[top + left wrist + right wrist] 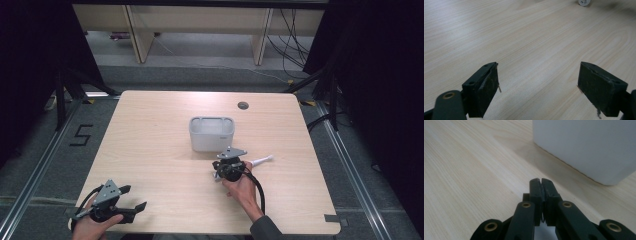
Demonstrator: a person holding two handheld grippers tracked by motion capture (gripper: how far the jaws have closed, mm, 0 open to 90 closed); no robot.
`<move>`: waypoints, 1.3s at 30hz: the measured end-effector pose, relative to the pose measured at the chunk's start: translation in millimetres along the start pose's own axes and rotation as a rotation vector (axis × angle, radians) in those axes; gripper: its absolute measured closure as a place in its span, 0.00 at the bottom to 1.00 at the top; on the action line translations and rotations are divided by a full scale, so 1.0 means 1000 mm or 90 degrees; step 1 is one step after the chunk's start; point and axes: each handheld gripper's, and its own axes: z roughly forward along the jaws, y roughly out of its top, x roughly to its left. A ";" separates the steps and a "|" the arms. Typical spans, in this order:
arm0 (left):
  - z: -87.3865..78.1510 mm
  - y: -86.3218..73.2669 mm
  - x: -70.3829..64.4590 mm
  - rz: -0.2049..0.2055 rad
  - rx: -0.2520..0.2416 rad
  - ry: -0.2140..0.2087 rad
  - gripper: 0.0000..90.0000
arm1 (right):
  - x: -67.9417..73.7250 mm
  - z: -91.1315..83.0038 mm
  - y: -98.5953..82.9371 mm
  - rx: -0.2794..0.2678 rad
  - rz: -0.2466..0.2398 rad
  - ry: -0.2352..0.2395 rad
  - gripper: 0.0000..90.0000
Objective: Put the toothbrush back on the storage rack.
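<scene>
Right gripper [541,181] fingers clenched, apparently pinching white toothbrush [262,160] low on counter [150,145] beside white bin [212,133]. Left gripper [539,82] fingers released, idle. Advice: lift clear of rim before tipping in.

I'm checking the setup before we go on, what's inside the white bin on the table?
From the high view, the white bin looks open on top, with pale inner walls and nothing visible inside. Its near wall hides the near part of the floor, so that part cannot be checked.

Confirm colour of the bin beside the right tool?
Light grey, plain, no pattern. The bin shows best in the high view, standing just beyond the right tool.
</scene>
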 end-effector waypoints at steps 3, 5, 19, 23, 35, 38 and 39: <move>-0.001 0.000 0.000 0.007 0.006 -0.001 0.18 | 0.001 0.001 -0.002 0.004 -0.001 0.005 0.98; 0.000 0.000 0.000 0.007 0.006 -0.001 0.18 | 0.002 0.001 -0.003 0.013 -0.014 0.015 0.99; 0.000 0.001 -0.001 0.006 0.002 -0.005 0.18 | 0.000 -0.017 -0.019 0.036 0.005 0.037 1.00; 0.000 0.002 -0.001 0.017 0.011 -0.005 0.18 | -0.004 -0.024 -0.026 0.037 0.010 0.035 1.00; 0.001 0.002 0.000 0.019 0.014 -0.006 0.18 | -0.014 -0.045 -0.045 0.020 0.031 0.029 1.00; 0.001 0.002 -0.001 0.011 0.008 -0.012 0.18 | -0.017 -0.052 -0.048 0.036 0.039 0.034 1.00; 0.002 0.002 -0.002 0.010 0.007 -0.013 0.18 | -0.018 -0.053 -0.049 0.035 0.026 0.034 1.00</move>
